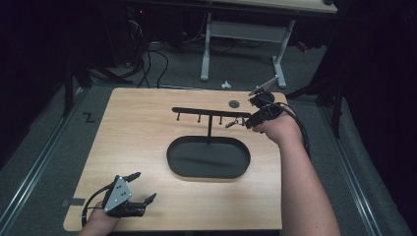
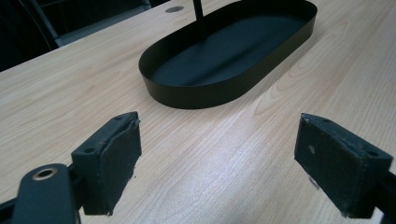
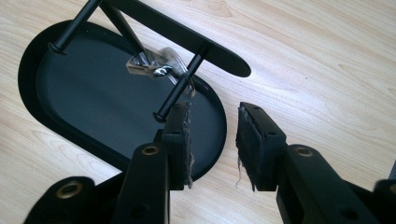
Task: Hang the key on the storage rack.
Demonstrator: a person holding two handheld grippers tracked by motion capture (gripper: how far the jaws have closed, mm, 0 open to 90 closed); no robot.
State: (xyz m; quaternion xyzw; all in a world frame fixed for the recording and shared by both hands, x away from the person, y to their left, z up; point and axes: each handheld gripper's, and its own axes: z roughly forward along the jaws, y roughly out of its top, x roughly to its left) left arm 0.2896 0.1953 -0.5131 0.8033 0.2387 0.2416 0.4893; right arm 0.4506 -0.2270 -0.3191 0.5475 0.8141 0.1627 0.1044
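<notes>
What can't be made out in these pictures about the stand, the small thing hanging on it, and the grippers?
- Small shiny item on the stand's bar: blurred in the right gripper view, a speck in the high view; its kind can't be told.
- Stand post: cut off by the top edge in the left gripper view.
- Tray: part hidden behind the right gripper.
- Left gripper: body cut off by the bottom edge.

No readable words, brands or numbers anywhere. Only one mark to note: a dark shape like the letter Z on the grey floor [image 1: 88, 117], just left of the wooden table [image 1: 147, 128]. Too small to tell whether tape or print.
</notes>
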